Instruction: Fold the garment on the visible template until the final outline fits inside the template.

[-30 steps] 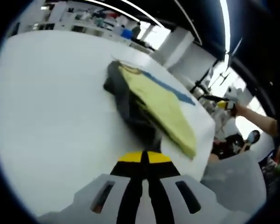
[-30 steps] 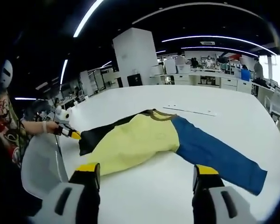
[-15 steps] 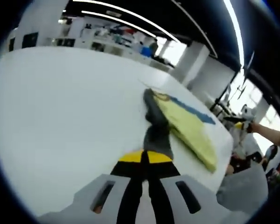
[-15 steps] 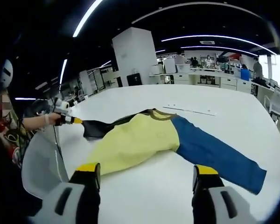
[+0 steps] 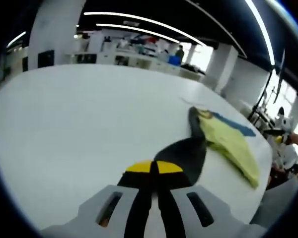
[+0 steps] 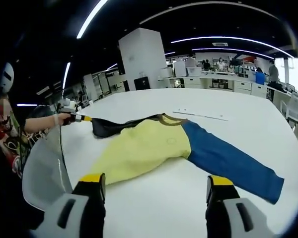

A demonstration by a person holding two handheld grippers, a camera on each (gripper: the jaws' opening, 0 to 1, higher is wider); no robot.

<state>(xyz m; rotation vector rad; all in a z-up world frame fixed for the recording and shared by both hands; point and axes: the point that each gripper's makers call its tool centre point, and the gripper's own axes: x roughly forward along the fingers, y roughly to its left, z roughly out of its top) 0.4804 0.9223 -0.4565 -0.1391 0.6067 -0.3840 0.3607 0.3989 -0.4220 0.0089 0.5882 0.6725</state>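
White table (image 6: pixel 248 116) in a large office hall carries the garment (image 6: pixel 154 146), spread flat with its yellow body in the middle and its blue sleeve (image 6: pixel 228 163) reaching right. At the far left, the left gripper (image 6: pixel 79 118) has its jaws clamped on the black sleeve (image 5: pixel 186 153), held stretched out above the tabletop. Nearer, the right gripper (image 6: pixel 156 191) hovers with its jaws wide apart, gripping nothing.

The black sleeve's (image 5: pixel 185 153) cuff is hidden between the closed yellow-tipped left gripper (image 5: pixel 154 167); distant shelves are blurred.
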